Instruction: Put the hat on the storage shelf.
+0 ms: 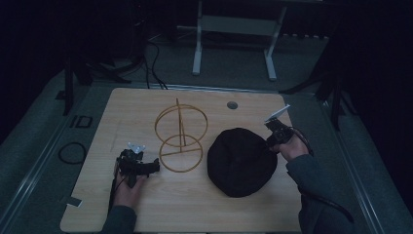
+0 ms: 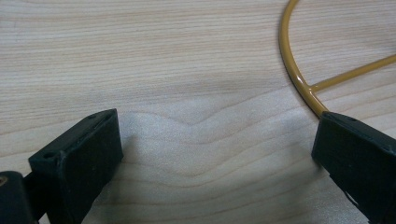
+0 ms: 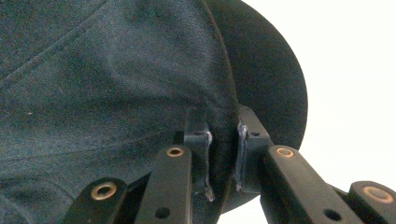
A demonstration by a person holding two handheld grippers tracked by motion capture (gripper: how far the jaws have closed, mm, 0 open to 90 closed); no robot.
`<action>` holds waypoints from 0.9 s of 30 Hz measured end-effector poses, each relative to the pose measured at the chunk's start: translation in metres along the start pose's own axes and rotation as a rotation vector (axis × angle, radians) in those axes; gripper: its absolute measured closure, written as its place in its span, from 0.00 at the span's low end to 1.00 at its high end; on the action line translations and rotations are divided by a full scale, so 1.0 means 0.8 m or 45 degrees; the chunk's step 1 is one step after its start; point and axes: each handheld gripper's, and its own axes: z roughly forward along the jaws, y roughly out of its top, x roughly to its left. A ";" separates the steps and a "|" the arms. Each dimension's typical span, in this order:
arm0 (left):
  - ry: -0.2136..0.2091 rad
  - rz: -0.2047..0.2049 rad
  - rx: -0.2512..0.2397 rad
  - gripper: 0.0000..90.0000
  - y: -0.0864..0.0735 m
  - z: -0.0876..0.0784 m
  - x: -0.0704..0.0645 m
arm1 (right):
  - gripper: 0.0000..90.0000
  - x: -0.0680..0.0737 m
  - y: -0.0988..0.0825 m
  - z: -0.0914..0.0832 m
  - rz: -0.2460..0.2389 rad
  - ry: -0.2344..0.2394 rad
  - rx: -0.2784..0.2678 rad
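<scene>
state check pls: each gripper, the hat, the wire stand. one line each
left gripper: open, fingers spread over bare table, holding nothing, beside the stand's base ring
right gripper: shut on the black hat's edge
black hat: on the table, to the right of the stand, edge pinched at its right side
wire stand: upright on the table, nothing on it

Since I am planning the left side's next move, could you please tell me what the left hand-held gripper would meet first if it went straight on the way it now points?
Probably the yellow wire stand: the left hand-held gripper, jaws open, points at its base ring just ahead.
</scene>
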 end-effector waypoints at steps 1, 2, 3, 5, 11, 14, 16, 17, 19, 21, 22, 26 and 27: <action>0.000 0.000 0.000 0.01 0.000 0.000 0.000 | 0.87 0.000 0.001 -0.002 -0.001 0.002 -0.001; 0.000 0.000 0.000 0.01 0.000 0.000 0.000 | 0.87 0.000 0.001 -0.004 0.000 0.007 -0.002; 0.000 0.000 0.000 0.01 0.000 0.000 0.000 | 0.87 0.000 0.002 -0.006 0.002 0.008 -0.005; 0.000 0.000 0.000 0.01 0.000 0.000 0.000 | 0.87 -0.001 0.003 -0.011 0.009 0.009 -0.013; 0.000 0.000 0.000 0.01 0.000 0.000 0.000 | 0.87 -0.004 0.005 -0.027 0.020 0.016 -0.039; 0.000 0.000 0.000 0.01 0.000 0.000 0.000 | 0.87 -0.006 0.005 -0.036 0.025 0.014 -0.052; 0.000 0.000 0.000 0.01 0.000 0.000 0.000 | 0.87 -0.008 0.005 -0.041 0.030 0.014 -0.059; 0.000 0.000 0.001 0.01 0.000 0.000 0.000 | 0.87 -0.008 0.005 -0.044 0.033 0.015 -0.063; 0.000 0.000 0.001 0.01 0.000 0.000 0.000 | 0.87 -0.010 0.006 -0.049 0.037 0.019 -0.072; 0.000 0.000 0.001 0.01 0.000 0.000 0.000 | 0.87 -0.012 0.006 -0.054 0.042 0.027 -0.085; 0.000 0.000 0.001 0.01 0.000 0.000 0.000 | 0.87 -0.013 0.007 -0.056 0.045 0.031 -0.090; 0.000 0.001 0.001 0.01 0.000 0.000 0.000 | 0.87 -0.016 0.008 -0.065 0.056 0.046 -0.106; 0.000 0.000 0.001 0.01 0.000 0.000 0.000 | 0.87 -0.016 0.009 -0.067 0.056 0.048 -0.108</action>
